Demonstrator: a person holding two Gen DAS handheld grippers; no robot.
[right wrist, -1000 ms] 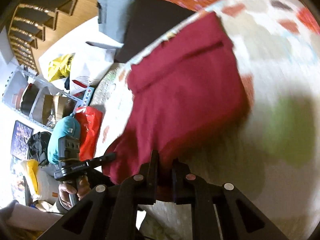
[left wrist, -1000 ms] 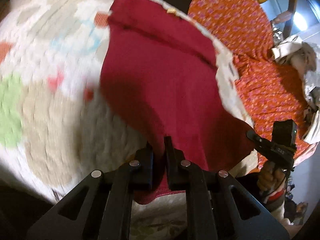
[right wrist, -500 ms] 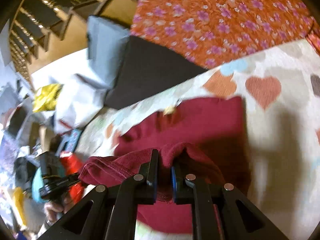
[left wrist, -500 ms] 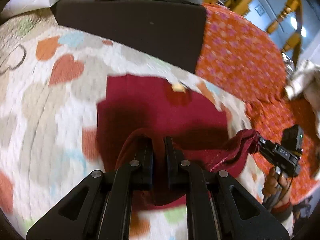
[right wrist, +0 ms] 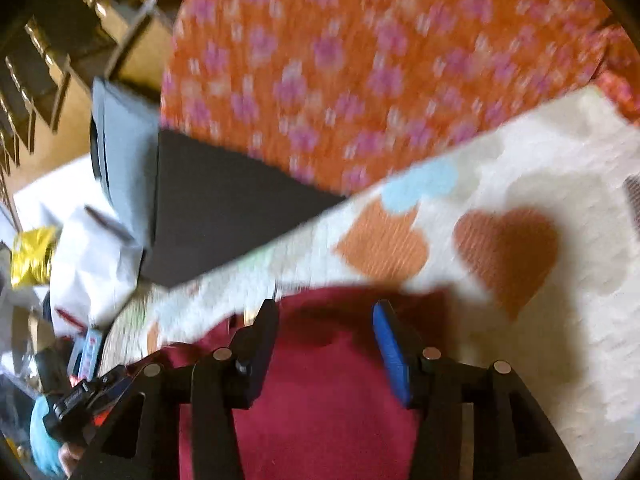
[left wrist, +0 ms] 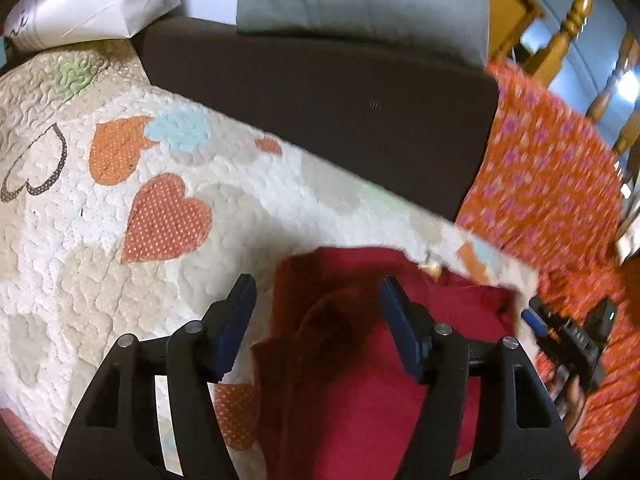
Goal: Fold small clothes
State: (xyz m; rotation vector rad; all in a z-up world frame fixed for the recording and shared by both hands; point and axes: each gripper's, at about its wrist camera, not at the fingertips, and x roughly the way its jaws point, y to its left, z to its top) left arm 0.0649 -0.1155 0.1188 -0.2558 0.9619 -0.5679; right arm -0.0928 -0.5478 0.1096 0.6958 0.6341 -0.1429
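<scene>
Left gripper (left wrist: 316, 298) and right gripper (right wrist: 326, 318) hang spread, holding nothing, above the red garment (left wrist: 360, 392) folded on the quilt (left wrist: 80, 240). Best press the fold flat, edges aligned.

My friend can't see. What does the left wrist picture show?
The left claw is open above a folded dark red cloth lying on a white quilt with heart patches. An orange flowered fabric lies to the right.
</scene>
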